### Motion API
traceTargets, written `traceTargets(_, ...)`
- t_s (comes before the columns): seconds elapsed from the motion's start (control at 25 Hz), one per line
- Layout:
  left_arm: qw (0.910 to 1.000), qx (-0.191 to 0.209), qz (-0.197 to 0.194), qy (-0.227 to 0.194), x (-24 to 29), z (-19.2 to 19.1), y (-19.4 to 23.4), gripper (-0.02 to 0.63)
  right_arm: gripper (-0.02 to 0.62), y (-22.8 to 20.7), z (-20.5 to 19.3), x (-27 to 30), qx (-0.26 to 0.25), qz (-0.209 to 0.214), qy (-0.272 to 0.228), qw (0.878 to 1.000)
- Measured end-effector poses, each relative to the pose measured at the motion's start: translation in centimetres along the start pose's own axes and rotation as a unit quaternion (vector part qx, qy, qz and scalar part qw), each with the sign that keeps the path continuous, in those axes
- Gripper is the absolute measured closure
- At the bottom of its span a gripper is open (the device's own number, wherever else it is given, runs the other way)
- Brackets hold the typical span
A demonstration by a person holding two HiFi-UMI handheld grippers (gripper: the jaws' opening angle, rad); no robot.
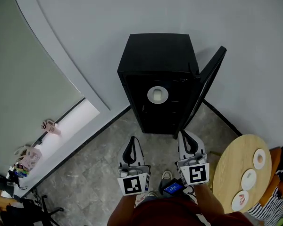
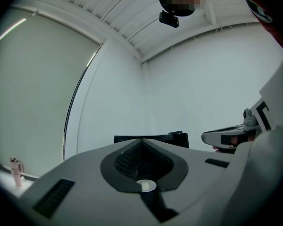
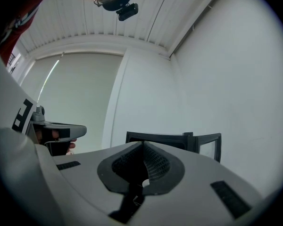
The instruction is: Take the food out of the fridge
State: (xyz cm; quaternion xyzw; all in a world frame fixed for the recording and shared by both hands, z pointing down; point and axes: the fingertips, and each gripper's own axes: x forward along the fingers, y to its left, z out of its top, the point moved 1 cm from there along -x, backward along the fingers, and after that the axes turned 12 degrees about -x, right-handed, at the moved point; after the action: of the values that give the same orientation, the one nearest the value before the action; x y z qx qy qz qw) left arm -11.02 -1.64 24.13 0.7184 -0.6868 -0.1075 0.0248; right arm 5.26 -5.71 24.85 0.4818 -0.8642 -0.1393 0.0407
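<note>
**Both grippers short of the open fridge, reach not yet begun**

The left gripper (image 1: 131, 142) hangs low over the floor in front of the fridge, well apart from it. In the left gripper view its fingers (image 2: 125, 160) are pressed together with nothing between them.

Ahead stands the black mini fridge (image 1: 158, 51) against the wall. A white dish (image 1: 157, 94) rests on a shelf inside, about midway between the shelf's side edges. It seems to hold the food, though what kind is too small to tell. The fridge door (image 1: 206, 84) is swung out to the right, so the opening is free.

The right gripper (image 1: 185, 138) sits beside the left one, near the bottom edge of the open door, and its fingers (image 3: 158, 164) are likewise closed and empty.

Further right, a round wooden desk (image 1: 233, 166) carries three small plates along its right edge.

The step in hand looks like the approach:
- Spread the fingers of the chosen gripper before it enters the fridge, not inside it.
- Come in level with the shelf and take the dish by its near rim.
- Draw it straight out, kept flat so nothing slides off.
- If the right gripper goes in, keep it clear of the door edge
</note>
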Motion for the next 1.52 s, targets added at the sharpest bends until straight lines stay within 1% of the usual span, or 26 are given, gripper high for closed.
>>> traceTargets(0.24, 1.0, 0.0, 0.002, -0.01, 3.1, 0.0, -1.3, 0.592, 0.572, -3.5, -0.8, 1.7, 0.005, -0.007, -0.004, 1.0)
traceTargets(0.48, 0.9999, 0.002, -0.005, -0.013, 5.2, 0.3, -1.8, 0.593, 0.572, -4.7, -1.0, 3.2, 0.002, -0.01, -0.002, 1.0)
traceTargets(0.64, 0.9997, -0.005, -0.019, -0.016, 6.3, 0.4, -1.2, 0.592, 0.572, -4.5, -0.8, 4.2, -0.006, -0.016, 0.003, 1.0)
traceTargets(0.8, 0.9993, -0.011, -0.032, -0.013, 7.4, 0.5, 0.0, 0.592, 0.572, -4.3, -0.3, 5.0, -0.014, -0.033, 0.007, 0.999)
traceTargets(1.04, 0.9987, -0.011, -0.049, -0.008, 8.1, 0.5, 1.2, 0.594, 0.572, -3.3, -0.1, 5.8, -0.017, -0.046, 0.015, 0.999)
traceTargets(1.24, 0.9984, -0.012, -0.056, -0.005, 8.6, 0.4, 2.3, 0.592, 0.572, -2.1, -0.3, 6.9, -0.017, -0.046, 0.021, 0.999)
traceTargets(1.4, 0.9983, -0.015, -0.057, -0.003, 8.9, 0.2, 3.2, 0.593, 0.572, -1.5, 0.1, 7.7, -0.009, -0.05, 0.015, 0.999)
traceTargets(1.52, 0.9981, -0.018, -0.058, -0.002, 9.1, -0.2, 3.5, 0.592, 0.572, -0.9, -0.7, 7.8, -0.015, -0.042, 0.031, 0.999)
